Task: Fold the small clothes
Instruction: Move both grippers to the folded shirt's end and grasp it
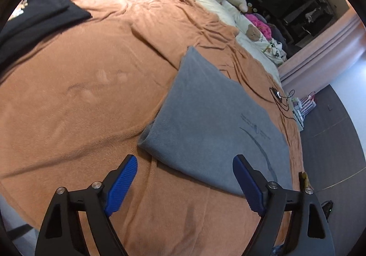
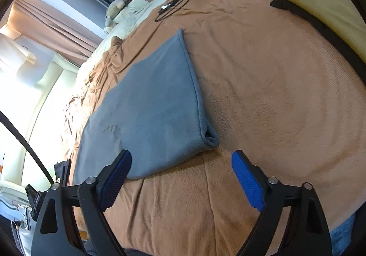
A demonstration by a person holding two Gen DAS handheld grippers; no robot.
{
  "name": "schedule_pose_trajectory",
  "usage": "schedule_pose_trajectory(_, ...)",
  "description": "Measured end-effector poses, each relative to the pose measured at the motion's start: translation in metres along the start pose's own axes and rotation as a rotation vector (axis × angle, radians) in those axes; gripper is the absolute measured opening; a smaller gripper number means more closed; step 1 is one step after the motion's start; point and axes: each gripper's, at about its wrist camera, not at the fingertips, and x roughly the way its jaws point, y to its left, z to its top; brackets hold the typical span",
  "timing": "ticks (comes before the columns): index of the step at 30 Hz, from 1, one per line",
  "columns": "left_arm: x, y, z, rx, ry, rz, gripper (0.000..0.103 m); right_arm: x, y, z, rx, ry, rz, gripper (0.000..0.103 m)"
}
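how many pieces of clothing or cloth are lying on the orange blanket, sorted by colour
grey: 1, the folded grey garment ahead of both grippers
black: 1, the black garment at the far edge in the left wrist view
yellow: 1, the yellow cloth lying over a dark piece in the right wrist view; it may be the same black item
total: 3

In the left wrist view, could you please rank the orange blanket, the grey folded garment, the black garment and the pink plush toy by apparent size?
1. orange blanket
2. grey folded garment
3. black garment, partly cut off at the edge
4. pink plush toy, far away, so true size unsure
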Motion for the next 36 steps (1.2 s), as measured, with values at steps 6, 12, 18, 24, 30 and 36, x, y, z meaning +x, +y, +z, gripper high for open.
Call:
schedule_pose_trajectory(6,0.023,0.008,0.005,-0.005,0.049,0.040,0.068,0.016,0.005,0.003,0.005,0.022,-0.019,0.065)
schedule_pose_trajectory(12,0.043,0.018,0.002,-0.008,0.107,0.109,0.066,0.030,-0.002,0.008,0.053,0.054,-0.034,0.060)
schedule_pose_trajectory(18,0.053,0.032,0.004,0.004,0.137,0.204,0.051,0.038,-0.002,0.013,0.050,0.058,-0.083,0.036)
schedule_pose_trajectory(24,0.050,0.040,0.006,-0.019,0.131,0.252,0.038,0.038,0.000,0.013,0.062,0.058,-0.148,0.016)
schedule_pose_trajectory(30,0.034,0.042,0.008,-0.058,0.116,0.215,0.038,0.026,-0.002,0.010,0.105,0.044,-0.107,0.019)
schedule_pose_trajectory(36,0.010,0.052,0.007,-0.132,0.063,0.093,0.057,0.010,-0.017,0.001,0.180,0.017,0.021,0.064)
